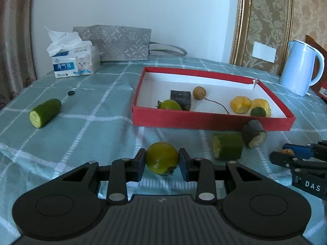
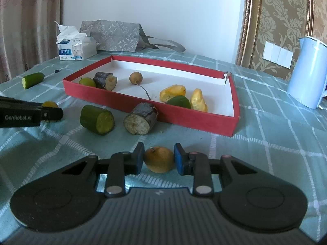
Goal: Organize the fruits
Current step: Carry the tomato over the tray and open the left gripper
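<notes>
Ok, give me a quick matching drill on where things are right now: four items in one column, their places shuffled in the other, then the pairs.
Items:
1. green tomato
2. orange fruit
3. round brown fruit with stem
4. lone cucumber piece

Places:
A. inside the red box
B. between the right gripper pads
C. on the cloth, left of the box
D. between the left gripper pads

Pairs: 1-D, 2-B, 3-A, 4-C
</notes>
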A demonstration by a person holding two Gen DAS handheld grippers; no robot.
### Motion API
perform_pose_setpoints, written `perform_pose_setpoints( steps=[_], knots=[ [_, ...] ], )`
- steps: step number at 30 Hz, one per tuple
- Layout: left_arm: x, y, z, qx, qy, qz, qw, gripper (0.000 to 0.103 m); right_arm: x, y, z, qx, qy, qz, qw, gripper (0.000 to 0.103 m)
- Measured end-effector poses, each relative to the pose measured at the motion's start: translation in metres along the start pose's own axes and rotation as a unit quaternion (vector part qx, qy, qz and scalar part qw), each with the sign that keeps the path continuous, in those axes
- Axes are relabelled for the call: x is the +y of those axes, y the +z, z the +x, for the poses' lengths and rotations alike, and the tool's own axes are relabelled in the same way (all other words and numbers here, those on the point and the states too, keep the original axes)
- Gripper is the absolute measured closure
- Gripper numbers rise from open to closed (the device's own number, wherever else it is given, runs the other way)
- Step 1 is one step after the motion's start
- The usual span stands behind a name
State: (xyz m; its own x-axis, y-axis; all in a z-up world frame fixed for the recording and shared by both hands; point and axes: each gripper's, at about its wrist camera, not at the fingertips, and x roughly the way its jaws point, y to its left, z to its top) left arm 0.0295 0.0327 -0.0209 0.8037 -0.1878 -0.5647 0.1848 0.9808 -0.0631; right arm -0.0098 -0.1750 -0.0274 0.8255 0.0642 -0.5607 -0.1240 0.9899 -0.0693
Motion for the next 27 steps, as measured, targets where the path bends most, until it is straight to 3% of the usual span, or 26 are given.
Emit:
perform_pose_setpoints(
  steps=[13, 18, 22, 27],
  knots=[
    [-0.001, 0.014, 0.001, 0.004, 0.050, -0.005, 0.9987, 0.069, -0.001, 0.000, 0.000, 0.000, -0.002, -0.003, 1.000, 0.074],
    [-0.013, 0.042, -0.001, -0.015, 0.022, 0.003, 0.9996, 0.069, -0.001, 0.000, 0.000, 0.001, -0.002, -0.004, 1.000, 0.074],
    [-0.029, 0.063, 0.009, -0.028, 0.022, 0.022, 0.9991, 0.069, 0.000, 0.000, 0.000, 0.002, -0.002, -0.005, 1.000, 0.073],
    [-0.047, 0.076, 0.035, -0.015, 0.008, 0.032, 0.9994, 0.069, -0.001, 0.000, 0.001, 0.006, -0.002, -0.001, 1.000, 0.073]
  ],
)
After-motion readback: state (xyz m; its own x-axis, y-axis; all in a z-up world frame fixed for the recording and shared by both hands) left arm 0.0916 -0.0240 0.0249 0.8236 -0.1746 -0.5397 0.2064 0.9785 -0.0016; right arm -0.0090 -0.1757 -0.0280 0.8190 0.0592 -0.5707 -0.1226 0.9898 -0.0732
